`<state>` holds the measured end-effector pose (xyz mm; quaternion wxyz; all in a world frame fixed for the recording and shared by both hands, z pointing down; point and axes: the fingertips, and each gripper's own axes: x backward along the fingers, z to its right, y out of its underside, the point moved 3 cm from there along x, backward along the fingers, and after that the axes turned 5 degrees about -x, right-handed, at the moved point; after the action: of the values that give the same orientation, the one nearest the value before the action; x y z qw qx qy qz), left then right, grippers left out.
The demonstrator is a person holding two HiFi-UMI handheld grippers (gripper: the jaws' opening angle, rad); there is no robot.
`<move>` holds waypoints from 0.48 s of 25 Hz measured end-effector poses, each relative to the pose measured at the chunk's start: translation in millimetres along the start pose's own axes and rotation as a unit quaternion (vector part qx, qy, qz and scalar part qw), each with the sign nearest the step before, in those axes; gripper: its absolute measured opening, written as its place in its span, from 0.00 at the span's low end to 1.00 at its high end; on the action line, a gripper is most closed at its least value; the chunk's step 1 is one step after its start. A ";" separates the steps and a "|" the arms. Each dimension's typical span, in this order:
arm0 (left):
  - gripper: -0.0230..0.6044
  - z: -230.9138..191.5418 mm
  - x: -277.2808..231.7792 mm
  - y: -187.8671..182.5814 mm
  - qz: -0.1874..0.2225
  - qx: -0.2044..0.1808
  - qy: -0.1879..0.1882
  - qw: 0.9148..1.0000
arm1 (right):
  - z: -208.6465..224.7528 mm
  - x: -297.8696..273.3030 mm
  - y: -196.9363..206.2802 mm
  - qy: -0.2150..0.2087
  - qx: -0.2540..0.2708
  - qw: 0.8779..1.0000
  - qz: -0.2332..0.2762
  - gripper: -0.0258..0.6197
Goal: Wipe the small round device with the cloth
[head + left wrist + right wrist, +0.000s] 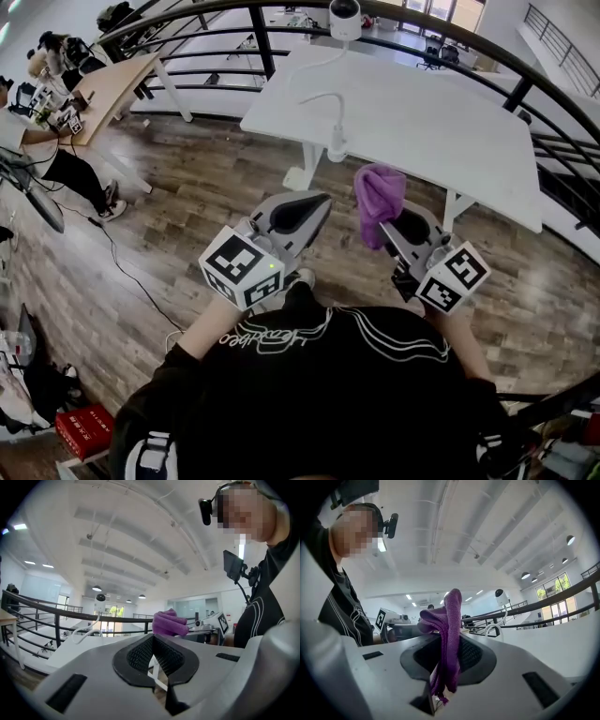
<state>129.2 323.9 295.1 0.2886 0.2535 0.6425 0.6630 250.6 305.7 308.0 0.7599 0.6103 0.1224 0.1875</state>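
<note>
Pinched a bunched purple cloth (447, 634) between the closed jaws of the right gripper (394, 232), with most of the fabric standing loose above the tips. Held the left gripper (153, 637) with jaws together on nothing. Found the small round white device (345, 19) up at the far side of the white counter (422, 122), well apart from both grippers. Judged a firm wipe likely to push or tip so light-looking a device, unbraced. Judged the floppy cloth liable to slip from so narrow a pinch.

Head view steeply down, gripper views tilted upward, all showing cloth (379, 197)
</note>
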 end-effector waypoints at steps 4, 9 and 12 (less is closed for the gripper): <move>0.05 3.5 -6.0 0.6 0.004 0.007 0.007 1.000 | 2.2 -0.4 2.4 -0.001 -0.002 1.000 -0.004 0.15; 0.05 4.9 -9.9 11.7 -0.006 0.017 0.017 1.000 | 3.0 -4.8 13.0 0.003 -0.012 1.000 -0.014 0.15; 0.05 5.7 -10.1 13.9 -0.010 0.020 0.019 1.000 | 1.4 -5.1 13.8 0.004 -0.012 1.000 -0.016 0.15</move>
<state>139.6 320.7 309.6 0.2774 0.2402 0.6638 0.6517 244.7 304.7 321.5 0.7697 0.5980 0.1330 0.1797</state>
